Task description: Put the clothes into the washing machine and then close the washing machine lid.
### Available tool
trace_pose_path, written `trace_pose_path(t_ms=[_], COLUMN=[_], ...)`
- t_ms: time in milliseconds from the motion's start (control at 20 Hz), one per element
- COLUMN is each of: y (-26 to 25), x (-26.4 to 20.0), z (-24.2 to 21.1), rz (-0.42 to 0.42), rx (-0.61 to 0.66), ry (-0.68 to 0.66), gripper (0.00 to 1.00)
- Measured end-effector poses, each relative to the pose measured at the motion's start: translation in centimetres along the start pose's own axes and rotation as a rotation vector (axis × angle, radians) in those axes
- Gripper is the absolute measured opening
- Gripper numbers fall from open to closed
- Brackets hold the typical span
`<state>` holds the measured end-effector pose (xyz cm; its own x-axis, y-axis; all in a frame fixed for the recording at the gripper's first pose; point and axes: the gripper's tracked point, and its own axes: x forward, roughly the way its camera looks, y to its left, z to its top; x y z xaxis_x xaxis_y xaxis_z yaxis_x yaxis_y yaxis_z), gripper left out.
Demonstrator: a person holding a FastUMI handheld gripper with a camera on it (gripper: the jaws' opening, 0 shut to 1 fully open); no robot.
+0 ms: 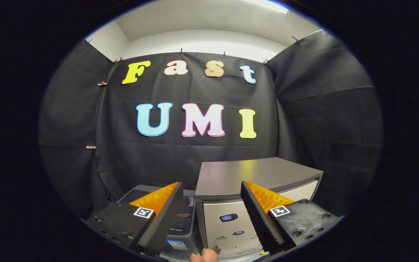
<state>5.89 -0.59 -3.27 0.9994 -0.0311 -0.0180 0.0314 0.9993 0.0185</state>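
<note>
Hand-held gripper [209,218]: mine, spread wide, holding nothing.
Washing machine [256,189]: just ahead, lid down.
Risk: no clothes seen; I may grab blind.

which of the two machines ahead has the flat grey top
The taller silver machine ahead of the open gripper, standing to the right of the lower dark machine; its flat grey top catches the light.

Cloth wall [195,160] (clipped up), ceiling light [269,5].
</note>
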Motion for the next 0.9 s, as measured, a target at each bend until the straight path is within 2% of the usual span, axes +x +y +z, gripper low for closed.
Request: trace_pose_path(t_ms=[900], y=[-0.29], x=[-0.29], z=[-0.14], rz=[-0.011], rx=[-0.005], ry=[0.000], gripper=[0.99])
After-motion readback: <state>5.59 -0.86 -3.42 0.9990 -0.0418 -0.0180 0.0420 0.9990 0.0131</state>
